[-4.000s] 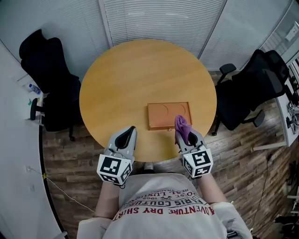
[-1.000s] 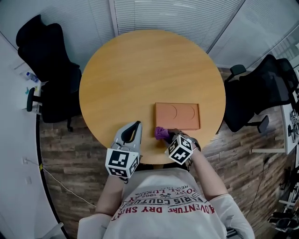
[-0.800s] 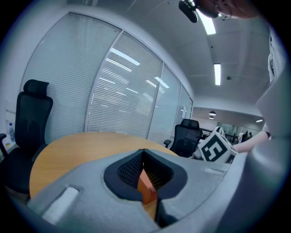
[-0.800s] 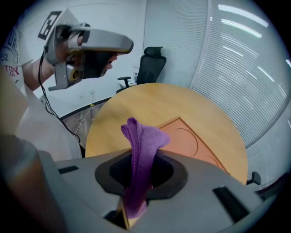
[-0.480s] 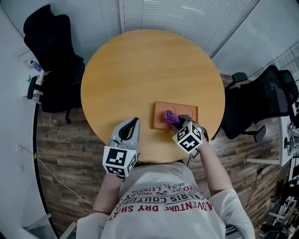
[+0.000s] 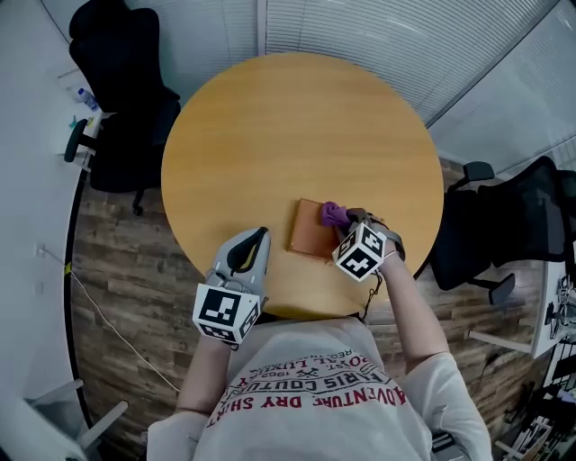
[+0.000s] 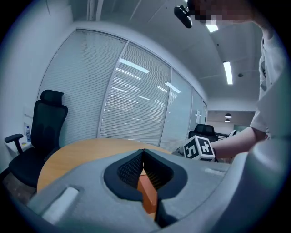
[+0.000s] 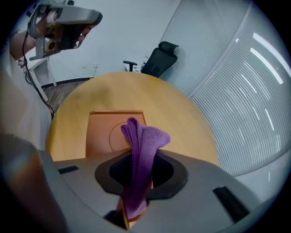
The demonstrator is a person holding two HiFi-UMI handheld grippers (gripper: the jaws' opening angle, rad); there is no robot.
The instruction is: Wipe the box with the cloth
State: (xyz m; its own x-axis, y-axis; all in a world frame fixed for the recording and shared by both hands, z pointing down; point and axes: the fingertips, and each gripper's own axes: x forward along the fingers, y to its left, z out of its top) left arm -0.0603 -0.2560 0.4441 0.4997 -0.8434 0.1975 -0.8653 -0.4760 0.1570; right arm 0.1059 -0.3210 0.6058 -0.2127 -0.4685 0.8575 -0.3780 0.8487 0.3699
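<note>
A flat orange box (image 6: 309,230) with round recesses in its top lies near the front of the round wooden table (image 6: 270,135). My right gripper (image 6: 345,221) is shut on a purple cloth (image 6: 335,213) and holds it over the box's far right part, hiding that half. In the right gripper view the cloth (image 8: 142,144) stands up between the jaws, with the box (image 8: 102,132) just beyond. My left gripper (image 6: 255,239) is shut and holds nothing; it hovers left of the box. Between its jaws, a strip of the box (image 7: 146,196) shows.
Black office chairs stand at the far left (image 6: 121,63) and at the right (image 6: 522,225) of the table. Window blinds (image 6: 360,27) run behind it. The floor (image 6: 117,270) is dark wood. The person's torso is at the table's near edge.
My right gripper has carried the purple cloth from the box's near left corner up onto the box and across toward its far right. The left gripper has stayed in place.
</note>
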